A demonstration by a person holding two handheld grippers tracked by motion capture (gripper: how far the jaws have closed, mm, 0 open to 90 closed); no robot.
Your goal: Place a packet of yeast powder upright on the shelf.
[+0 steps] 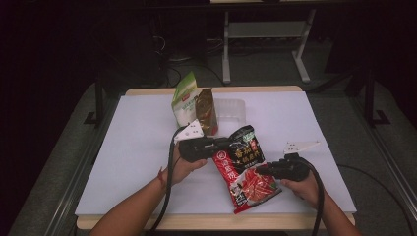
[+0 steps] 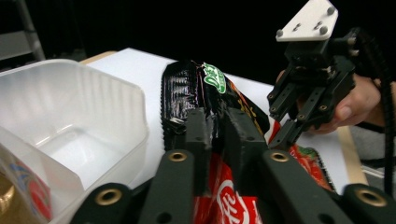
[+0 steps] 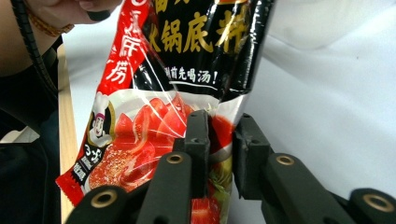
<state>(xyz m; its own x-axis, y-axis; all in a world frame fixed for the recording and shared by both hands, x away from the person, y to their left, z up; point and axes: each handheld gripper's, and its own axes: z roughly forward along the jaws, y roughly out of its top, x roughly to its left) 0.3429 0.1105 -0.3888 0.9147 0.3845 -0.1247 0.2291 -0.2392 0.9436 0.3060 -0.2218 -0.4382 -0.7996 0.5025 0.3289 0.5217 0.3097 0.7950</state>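
A red and black hotpot soup-base packet [image 1: 246,169] lies slanted across the white table [image 1: 137,147], its top end raised. My left gripper [image 1: 228,145] is shut on the packet's black upper edge [image 2: 196,88], and the foil sits pinched between the jaws in the left gripper view [image 2: 217,126]. My right gripper [image 1: 258,169] comes in from the right and is shut on the packet's lower red side edge [image 3: 187,56]. The foil is between its jaws in the right gripper view [image 3: 219,126]. The right gripper [image 2: 280,140] also shows beyond the packet in the left gripper view.
A clear plastic container [image 1: 231,110] stands behind the packet, close to my left gripper [image 2: 70,116]. A green and white bag [image 1: 184,98] and a brown pouch [image 1: 206,110] stand upright at the back of the table. Table legs and cables lie beyond the far edge.
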